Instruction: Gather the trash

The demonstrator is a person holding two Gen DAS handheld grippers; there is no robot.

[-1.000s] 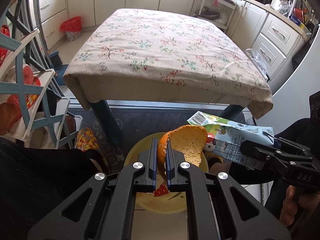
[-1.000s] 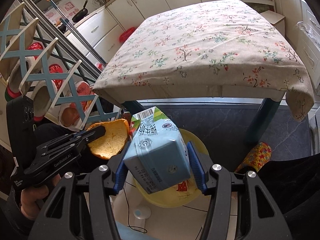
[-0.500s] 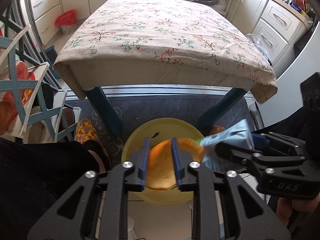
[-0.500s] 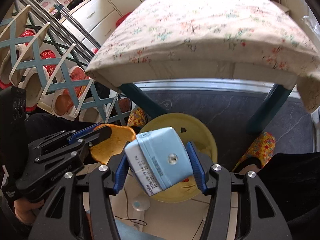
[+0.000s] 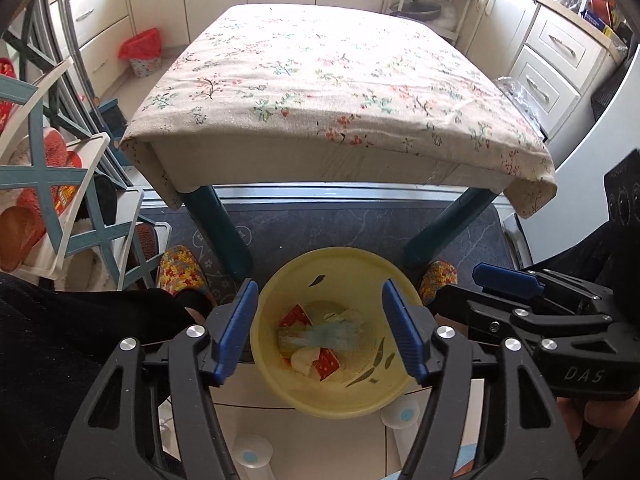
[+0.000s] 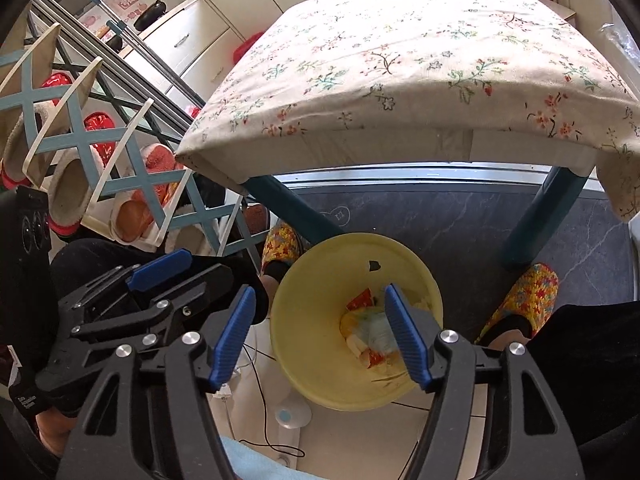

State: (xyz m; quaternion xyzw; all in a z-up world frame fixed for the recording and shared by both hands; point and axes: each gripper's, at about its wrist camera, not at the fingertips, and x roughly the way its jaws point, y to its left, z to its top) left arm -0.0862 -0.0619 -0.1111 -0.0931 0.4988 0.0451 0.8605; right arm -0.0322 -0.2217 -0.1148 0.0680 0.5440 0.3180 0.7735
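Observation:
A yellow bin [image 5: 276, 376] stands on the floor below both grippers; it also shows in the right wrist view [image 6: 312, 372]. Inside lie a pale blue carton [image 5: 324, 336], orange peel and red wrappers [image 5: 326, 364]; the same pile shows in the right wrist view [image 6: 372, 336]. My left gripper [image 5: 320, 328] is open and empty above the bin. My right gripper [image 6: 320, 334] is open and empty above it too, and appears at the right of the left wrist view [image 5: 506, 284].
A table with a floral cloth [image 5: 332, 80] stands just beyond the bin on dark teal legs [image 5: 218, 224]. A shoe rack [image 5: 48, 200] is at the left. The person's patterned slippers [image 6: 524, 304] flank the bin. White cabinets [image 5: 556, 52] line the back.
Both grippers have opened. The orange peel left the left gripper and the blue carton left the right gripper; both now lie in the yellow bin.

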